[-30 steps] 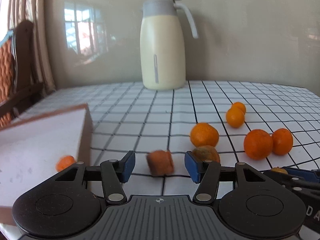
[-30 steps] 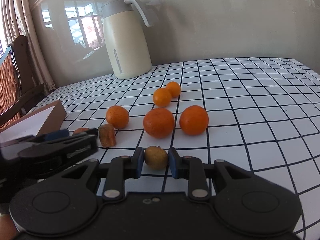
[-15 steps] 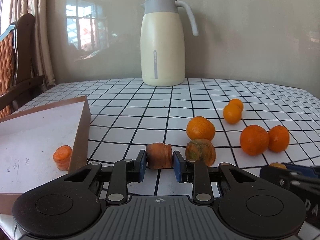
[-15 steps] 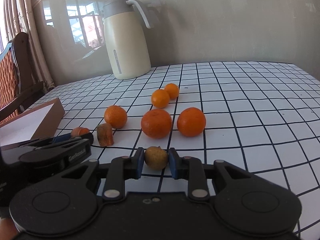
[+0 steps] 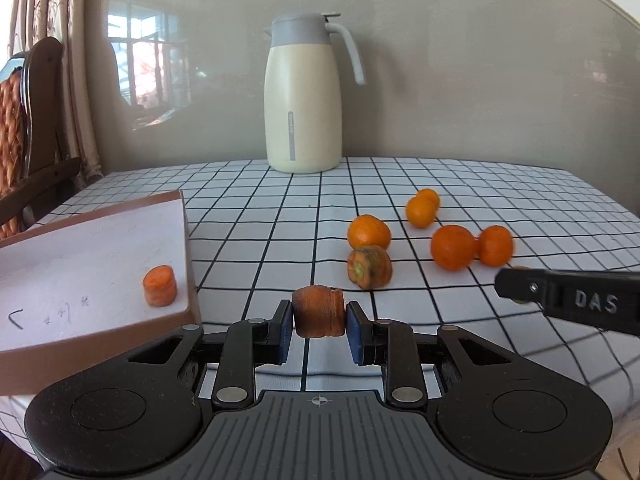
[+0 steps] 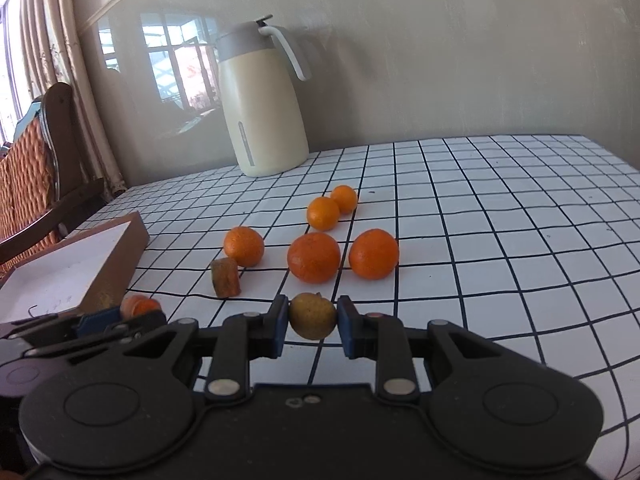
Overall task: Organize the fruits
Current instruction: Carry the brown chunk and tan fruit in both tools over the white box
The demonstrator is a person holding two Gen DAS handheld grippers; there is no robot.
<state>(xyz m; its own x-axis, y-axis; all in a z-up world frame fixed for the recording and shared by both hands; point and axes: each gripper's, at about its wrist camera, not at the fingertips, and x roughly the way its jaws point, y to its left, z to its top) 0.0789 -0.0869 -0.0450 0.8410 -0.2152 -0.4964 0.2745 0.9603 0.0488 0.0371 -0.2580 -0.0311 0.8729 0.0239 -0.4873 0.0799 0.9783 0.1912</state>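
Observation:
My left gripper is shut on a carrot chunk and holds it above the checked tablecloth, just right of the brown box. A carrot slice lies in that box. My right gripper is shut on a small yellow-brown fruit. Several oranges lie ahead of it on the cloth, and another carrot chunk stands to their left. That chunk also shows in the left wrist view, beside the oranges.
A cream jug with a grey lid stands at the back of the table by the wall. A wooden chair is off the table's left side. The right gripper's body reaches into the left wrist view.
My left gripper closed on the carrot chunk and lifted it off the cloth. My right gripper kept its hold on the small fruit and rose a little.

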